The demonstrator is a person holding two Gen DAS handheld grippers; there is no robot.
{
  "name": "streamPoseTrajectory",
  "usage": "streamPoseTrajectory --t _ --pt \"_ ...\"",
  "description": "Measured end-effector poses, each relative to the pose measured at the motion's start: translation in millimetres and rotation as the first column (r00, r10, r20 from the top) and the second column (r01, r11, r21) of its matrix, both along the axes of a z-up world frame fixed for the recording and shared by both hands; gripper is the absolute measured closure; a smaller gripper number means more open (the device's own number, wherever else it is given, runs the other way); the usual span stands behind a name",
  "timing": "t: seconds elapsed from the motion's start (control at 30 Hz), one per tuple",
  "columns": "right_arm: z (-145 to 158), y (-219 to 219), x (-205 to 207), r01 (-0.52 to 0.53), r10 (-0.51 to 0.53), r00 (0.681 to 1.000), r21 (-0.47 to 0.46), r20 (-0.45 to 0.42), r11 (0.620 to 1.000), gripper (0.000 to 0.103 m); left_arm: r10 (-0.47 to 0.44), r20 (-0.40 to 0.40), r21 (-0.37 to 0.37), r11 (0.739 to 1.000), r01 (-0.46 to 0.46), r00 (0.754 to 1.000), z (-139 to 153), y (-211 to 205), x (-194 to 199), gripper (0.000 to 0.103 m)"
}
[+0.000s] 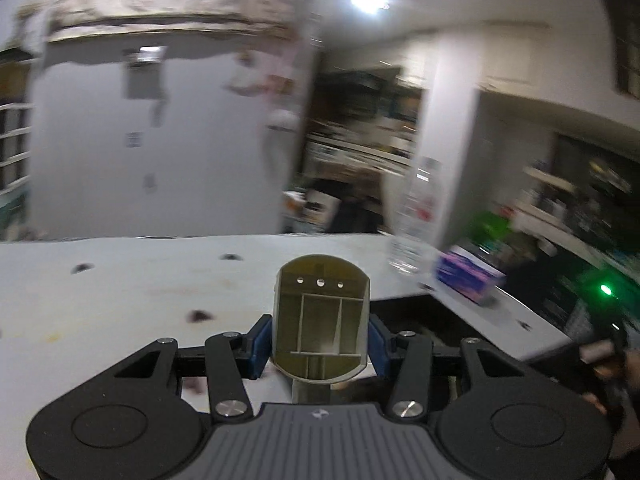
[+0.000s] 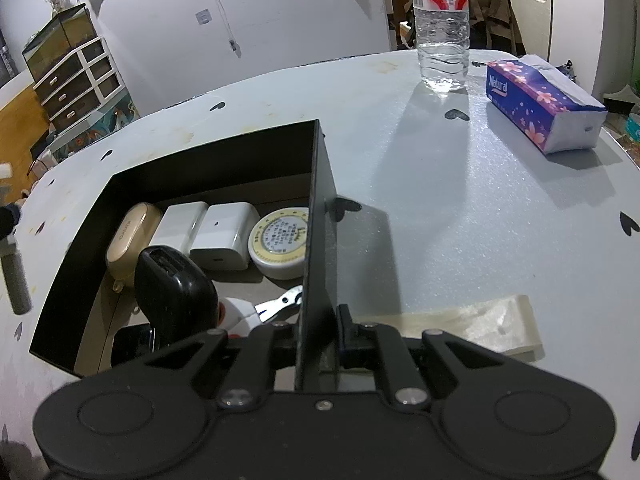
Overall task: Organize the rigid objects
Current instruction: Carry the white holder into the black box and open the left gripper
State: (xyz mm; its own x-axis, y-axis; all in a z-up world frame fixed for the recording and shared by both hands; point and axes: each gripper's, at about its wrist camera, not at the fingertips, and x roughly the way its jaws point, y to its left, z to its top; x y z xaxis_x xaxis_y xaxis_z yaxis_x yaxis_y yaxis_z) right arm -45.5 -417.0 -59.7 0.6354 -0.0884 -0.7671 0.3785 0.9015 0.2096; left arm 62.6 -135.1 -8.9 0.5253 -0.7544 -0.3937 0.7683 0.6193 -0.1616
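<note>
My left gripper (image 1: 319,340) is shut on a grey-green plastic piece with a ribbed hollow underside (image 1: 320,320), held above the white table (image 1: 120,288). My right gripper (image 2: 320,332) is shut on the right wall of a black open box (image 2: 318,216). In the box lie a gold earbud case (image 2: 130,240), two white chargers (image 2: 222,236), a round white tin with a yellow label (image 2: 280,244), a black plug adapter (image 2: 172,292), a nail clipper (image 2: 280,302) and a dark flat item (image 2: 132,344).
A clear water bottle (image 2: 442,28) and a purple tissue pack (image 2: 540,104) stand at the table's far right; both also show blurred in the left wrist view, the bottle (image 1: 414,224) and the pack (image 1: 468,276). A translucent plastic strip (image 2: 480,320) lies right of my right gripper. Drawers (image 2: 76,80) stand at far left.
</note>
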Motion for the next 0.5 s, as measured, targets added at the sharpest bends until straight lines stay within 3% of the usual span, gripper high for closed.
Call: streamPoseTrajectory --t 0.33,0.5 --pt "0.1 -0.6 -0.4 0.004 -0.004 1.0 0.006 0.004 1.0 0.09 -0.175 -0.023 0.143 0.974 0.176 0.984 -13.7 -53.6 -8.7 0.054" --pt "0.0 -0.4 -0.2 0.004 -0.004 1.0 0.006 0.004 1.0 0.09 -0.228 -0.003 0.15 0.963 0.225 0.974 -11.0 -58.2 -18.7 0.054"
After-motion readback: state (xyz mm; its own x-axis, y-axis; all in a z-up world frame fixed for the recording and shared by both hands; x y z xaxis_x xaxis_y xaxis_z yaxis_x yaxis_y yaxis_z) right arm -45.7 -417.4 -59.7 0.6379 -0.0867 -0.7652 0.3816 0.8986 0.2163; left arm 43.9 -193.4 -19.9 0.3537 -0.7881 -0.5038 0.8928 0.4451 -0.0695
